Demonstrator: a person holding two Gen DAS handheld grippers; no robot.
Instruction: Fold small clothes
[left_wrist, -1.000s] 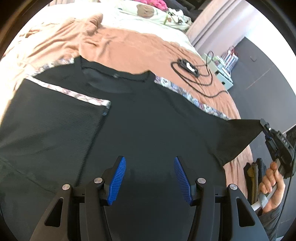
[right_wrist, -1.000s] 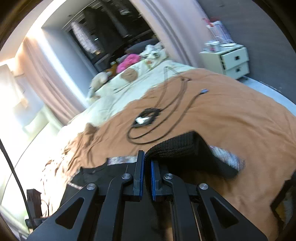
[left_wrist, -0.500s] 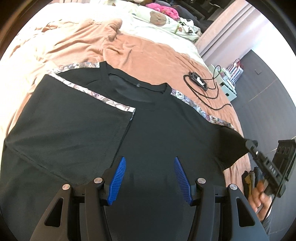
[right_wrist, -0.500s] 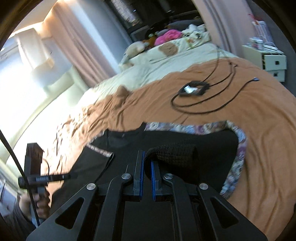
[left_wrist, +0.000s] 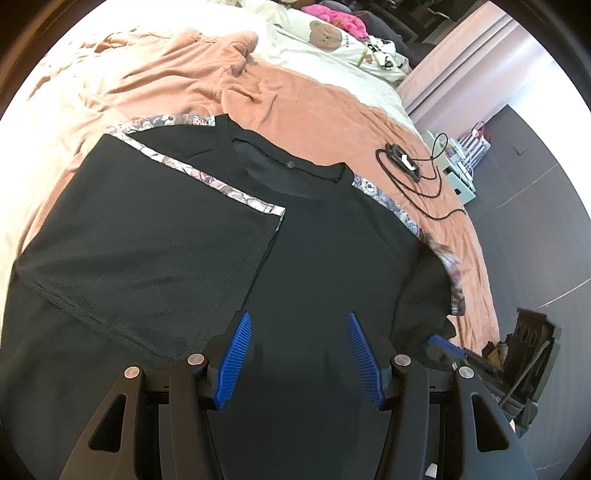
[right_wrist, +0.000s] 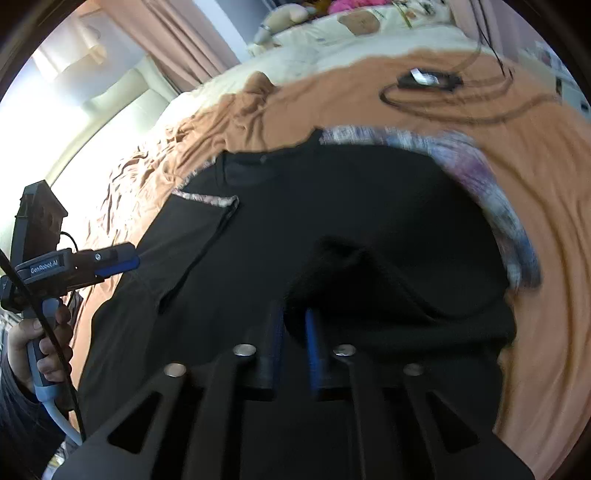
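Black T-shirt (left_wrist: 325, 258) is lying flat, both floral-trimmed sleeves folded inward; left gripper (left_wrist: 301, 354) is hovering spread at lower centre; right gripper (right_wrist: 293, 332), blurred, has just been parting, seemingly releasing the sleeve.

Black tee (left_wrist: 325, 258) with floral shoulder trim, flat on brown blanket (left_wrist: 314, 107) near bed's foot edge, collar toward pillows. Both sleeves folded inward over body; right one still bunched.

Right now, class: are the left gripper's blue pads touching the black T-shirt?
Apart. The left wrist view shows the left gripper open above the black T-shirt, no cloth between its pads.
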